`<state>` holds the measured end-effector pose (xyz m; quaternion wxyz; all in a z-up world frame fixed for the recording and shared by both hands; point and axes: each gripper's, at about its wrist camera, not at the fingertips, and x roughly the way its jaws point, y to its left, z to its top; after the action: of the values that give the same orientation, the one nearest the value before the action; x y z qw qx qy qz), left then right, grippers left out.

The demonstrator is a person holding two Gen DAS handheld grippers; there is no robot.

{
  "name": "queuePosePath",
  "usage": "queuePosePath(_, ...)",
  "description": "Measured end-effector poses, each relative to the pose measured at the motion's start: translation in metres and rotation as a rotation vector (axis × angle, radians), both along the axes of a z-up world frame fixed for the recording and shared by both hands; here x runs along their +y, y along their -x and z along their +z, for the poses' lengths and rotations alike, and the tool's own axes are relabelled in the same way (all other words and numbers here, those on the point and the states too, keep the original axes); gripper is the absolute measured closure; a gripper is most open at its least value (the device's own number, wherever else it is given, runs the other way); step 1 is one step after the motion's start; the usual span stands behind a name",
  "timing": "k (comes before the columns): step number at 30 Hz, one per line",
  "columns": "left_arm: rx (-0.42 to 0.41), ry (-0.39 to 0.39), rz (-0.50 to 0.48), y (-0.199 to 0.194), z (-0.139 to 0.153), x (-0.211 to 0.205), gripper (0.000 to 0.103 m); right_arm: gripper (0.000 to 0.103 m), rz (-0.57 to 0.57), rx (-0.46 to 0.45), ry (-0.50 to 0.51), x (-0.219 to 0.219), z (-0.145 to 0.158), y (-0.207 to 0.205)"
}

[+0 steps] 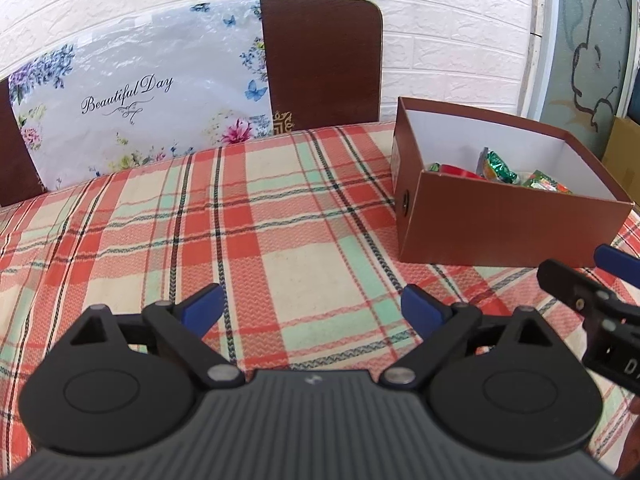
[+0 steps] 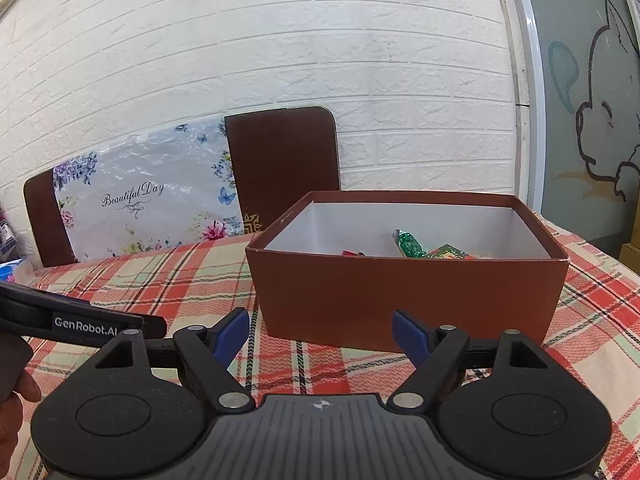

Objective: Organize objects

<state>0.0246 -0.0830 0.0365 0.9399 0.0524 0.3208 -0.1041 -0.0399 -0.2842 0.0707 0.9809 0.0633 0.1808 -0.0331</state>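
A brown cardboard box point(image 1: 500, 224) with a white inside stands open on the plaid tablecloth point(image 1: 280, 240), to the right of my left gripper. Inside it lie a green foil packet point(image 1: 498, 166), a red item point(image 1: 460, 170) and another colourful packet point(image 1: 546, 184). My left gripper point(image 1: 312, 300) is open over bare cloth, nothing between its blue pads. My right gripper point(image 2: 320, 326) is open just in front of the box point(image 2: 400, 292), also holding nothing. The green packet point(image 2: 410, 244) shows over the box's near wall. One right finger point(image 1: 560, 278) shows at the left view's right edge.
A floral "Beautiful Day" board point(image 1: 132, 96) and a brown panel point(image 1: 320, 64) lean against the white brick wall behind the table. A grey door with a cartoon drawing point(image 2: 592, 120) is at the right. A hand point(image 2: 12, 396) holds the left gripper's labelled finger point(image 2: 80, 322).
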Motion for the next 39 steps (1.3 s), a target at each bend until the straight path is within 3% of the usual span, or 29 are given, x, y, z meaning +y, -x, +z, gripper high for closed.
queuePosePath(16, 0.01, -0.001, 0.005, 0.003, -0.001, 0.005, 0.0, 0.018, -0.007, -0.02, -0.024, 0.011, 0.008, 0.004)
queuePosePath(25, 0.025, -0.014, 0.004, 0.007, -0.003, 0.006, 0.0, 0.014, -0.026, -0.012, -0.089, 0.009, 0.009, 0.012)
queuePosePath(39, -0.045, -0.095, 0.011, 0.019, 0.003, -0.006, 0.0, 0.013, -0.052, -0.004, -0.123, 0.002, 0.004, 0.014)
